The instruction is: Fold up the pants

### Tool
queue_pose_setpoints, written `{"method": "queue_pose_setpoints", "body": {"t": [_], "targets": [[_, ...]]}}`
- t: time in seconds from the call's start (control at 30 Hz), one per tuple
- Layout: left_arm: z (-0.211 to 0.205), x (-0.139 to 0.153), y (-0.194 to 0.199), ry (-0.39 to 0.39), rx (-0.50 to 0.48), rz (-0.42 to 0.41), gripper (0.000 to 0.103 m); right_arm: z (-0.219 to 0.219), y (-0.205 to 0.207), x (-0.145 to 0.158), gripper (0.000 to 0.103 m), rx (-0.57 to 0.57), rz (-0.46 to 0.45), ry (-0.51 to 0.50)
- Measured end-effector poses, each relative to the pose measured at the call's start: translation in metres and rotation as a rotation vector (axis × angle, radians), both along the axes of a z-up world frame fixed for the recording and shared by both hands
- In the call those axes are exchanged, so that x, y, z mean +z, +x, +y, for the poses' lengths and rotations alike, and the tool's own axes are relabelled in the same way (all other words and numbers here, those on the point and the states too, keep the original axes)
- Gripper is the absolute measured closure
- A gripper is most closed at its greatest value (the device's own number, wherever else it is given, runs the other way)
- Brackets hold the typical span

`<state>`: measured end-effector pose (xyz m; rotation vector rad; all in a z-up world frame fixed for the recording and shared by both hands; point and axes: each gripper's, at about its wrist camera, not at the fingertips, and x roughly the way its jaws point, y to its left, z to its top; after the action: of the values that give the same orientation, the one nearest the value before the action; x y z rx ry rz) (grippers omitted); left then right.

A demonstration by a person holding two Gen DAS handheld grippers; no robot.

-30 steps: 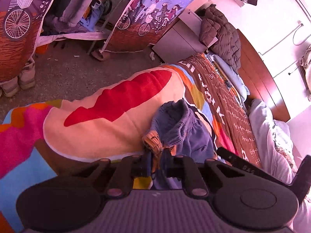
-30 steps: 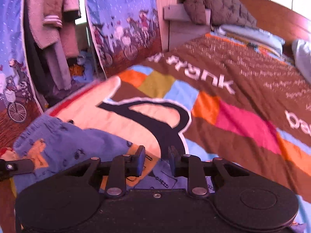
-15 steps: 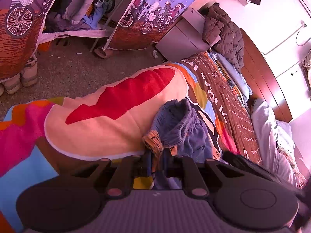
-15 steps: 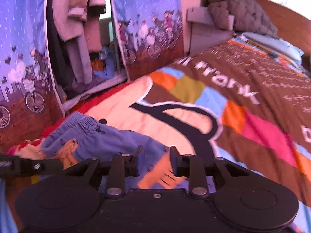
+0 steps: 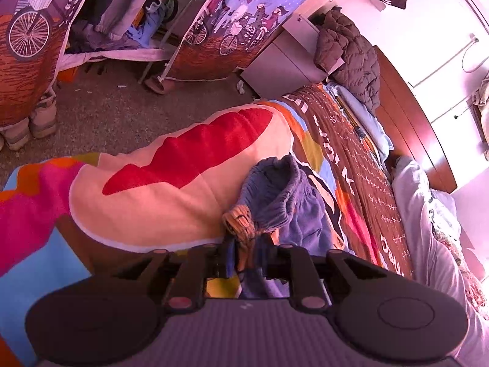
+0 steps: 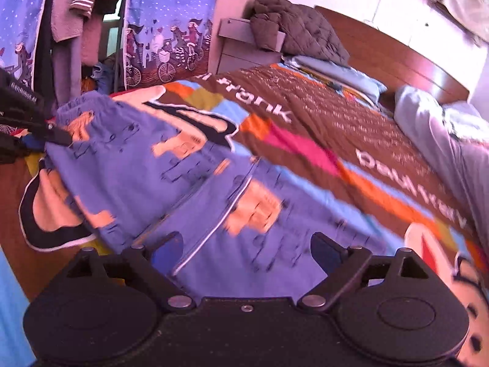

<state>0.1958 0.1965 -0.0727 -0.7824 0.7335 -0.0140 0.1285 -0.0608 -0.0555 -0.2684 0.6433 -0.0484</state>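
Early in the fold, by the look of it: pants (image 6: 171, 180) spread on the bed (image 6: 360, 113), lying across the bright patchwork blanket (image 5: 171, 202), blue with orange patches, waistband end bunched and lifted at the left, legs running toward the right-hand camera. Left tool (image 5: 246, 260) clamped on the pants at the gathered waistband, an orange scrap and blue cloth pinched between the fingers, fabric rising from the blanket in a loose hump just ahead. Right tool (image 6: 246, 252) spread wide, fingers apart with nothing between them, hovering just above the leg cloth near a pale seam line; contact with the cloth not certain from this blurred view. Left tool also visible from the right side as a dark shape (image 6: 33, 122) at the waistband corner. Judged step: one end secured, the other end not yet taken. Next move, as a judgement: lower the right tool onto a leg edge or the seam, close on both layers rather than one, then tension the cloth between the two grips before bringing one end over the other. Risk worth minding: soft fabric slipping or only the top layer caught, leaving the fold crooked. Brown jacket (image 6: 293, 30) by the headboard and pale pillows (image 6: 440, 131) well apart from the work.
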Motion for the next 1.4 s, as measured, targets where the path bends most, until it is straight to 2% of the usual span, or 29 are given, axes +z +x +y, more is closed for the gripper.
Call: {"method": "queue_pose_setpoints", "body": {"t": [0.1,0.2,0.37,0.53,0.6,0.73,0.93,1.0,1.13,1.27,1.4], "targets": [[0.000,0.000,0.000,-0.001,0.001,-0.002,0.084,0.009,-0.004,0.000,0.013,0.002,-0.036,-0.051],[0.000,-0.001,0.001,-0.008,0.004,-0.001,0.084,0.013,-0.007,0.007,0.012,0.023,-0.069,-0.042],[-0.002,0.000,0.001,0.020,0.001,-0.005,0.086,0.018,0.002,-0.009,0.013,0.022,0.004,-0.073],[-0.013,0.011,-0.001,0.110,-0.018,-0.022,0.090,0.014,0.004,-0.010,0.010,0.015,0.007,-0.049],[-0.023,0.021,-0.003,0.177,-0.043,-0.054,0.092,0.012,0.004,-0.011,0.009,0.013,0.010,-0.039],[-0.051,0.048,-0.006,0.344,-0.104,-0.125,0.094,0.004,0.006,-0.012,0.008,0.005,0.017,0.008],[-0.093,0.094,-0.009,0.473,-0.241,-0.248,0.095,-0.004,0.004,-0.009,0.008,0.000,0.010,0.078],[-0.111,0.110,-0.015,0.533,-0.310,-0.314,0.095,-0.009,-0.001,-0.004,0.014,0.005,-0.021,0.121],[-0.151,0.131,-0.028,0.628,-0.429,-0.407,0.095,-0.034,-0.022,0.019,0.015,0.028,-0.123,0.200],[-0.194,0.139,-0.035,0.661,-0.499,-0.440,0.095,-0.077,-0.051,0.040,0.014,0.088,-0.190,0.145],[-0.239,0.141,-0.043,0.658,-0.569,-0.471,0.095,-0.137,-0.077,0.059,0.014,0.083,-0.217,0.124]]}}
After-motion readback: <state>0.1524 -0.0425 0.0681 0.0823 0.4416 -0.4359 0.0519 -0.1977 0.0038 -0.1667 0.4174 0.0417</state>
